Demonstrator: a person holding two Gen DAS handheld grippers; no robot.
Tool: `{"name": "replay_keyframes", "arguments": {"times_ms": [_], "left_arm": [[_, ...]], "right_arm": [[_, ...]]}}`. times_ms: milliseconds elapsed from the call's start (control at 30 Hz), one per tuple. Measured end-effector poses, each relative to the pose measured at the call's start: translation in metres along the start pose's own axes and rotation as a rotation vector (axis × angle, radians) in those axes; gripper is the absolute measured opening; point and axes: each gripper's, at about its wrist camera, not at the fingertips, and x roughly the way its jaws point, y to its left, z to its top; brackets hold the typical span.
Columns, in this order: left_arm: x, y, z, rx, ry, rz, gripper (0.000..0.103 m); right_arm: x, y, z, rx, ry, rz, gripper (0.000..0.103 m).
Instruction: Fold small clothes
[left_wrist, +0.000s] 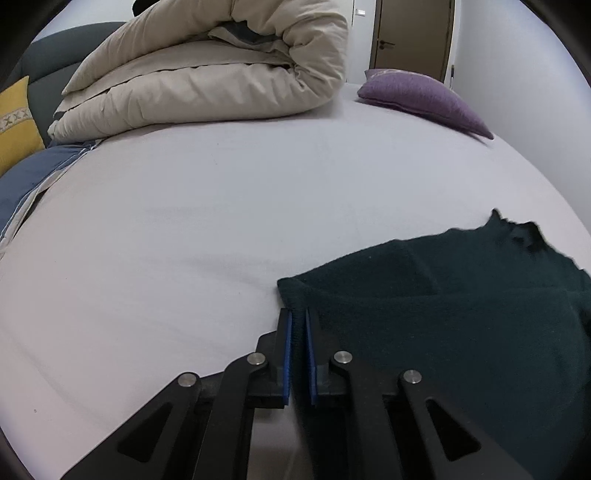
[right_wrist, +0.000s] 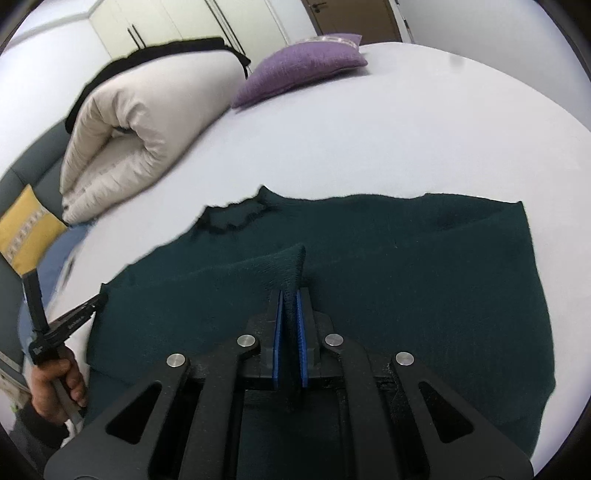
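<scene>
A dark green knit sweater (left_wrist: 443, 295) lies spread on the pale bed sheet (left_wrist: 184, 240). In the left wrist view my left gripper (left_wrist: 298, 312) is shut on the sweater's ribbed near-left corner, and the blue pads (left_wrist: 287, 339) pinch its edge. In the right wrist view the sweater (right_wrist: 406, 258) fills the middle. There my right gripper (right_wrist: 290, 293) is shut on a raised peak of its fabric, which stands up between the pads. The left gripper (right_wrist: 101, 295) shows at the sweater's left corner, held by a hand (right_wrist: 55, 384).
A rolled beige duvet (left_wrist: 207, 74) lies at the back left, and a purple cushion (left_wrist: 421, 96) at the far right edge of the bed. A yellow cushion (left_wrist: 14, 122) and blue bedding (left_wrist: 26, 177) sit at the left. A brown door (left_wrist: 413, 37) stands behind.
</scene>
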Motion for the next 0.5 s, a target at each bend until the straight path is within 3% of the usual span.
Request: {"name": "replay_keyframes", "arguments": {"times_ms": [67, 133, 267, 500], "left_arm": [[-0.004, -0.005, 0.002, 0.027, -0.007, 0.025, 0.009], [-0.007, -0.003, 0.002, 0.020, -0.009, 0.015, 0.009], [-0.009, 0.001, 0.002, 0.002, -0.005, -0.007, 0.009], [-0.007, 0.004, 0.002, -0.003, 0.005, -0.029, 0.009]], "right_arm": [[0.032, -0.015, -0.006, 0.016, 0.077, -0.025, 0.004], [0.025, -0.021, -0.005, 0.078, 0.056, 0.012, 0.004], [0.001, -0.008, -0.012, 0.055, 0.036, -0.005, 0.003], [-0.020, -0.032, -0.013, 0.144, 0.009, -0.015, 0.001]]}}
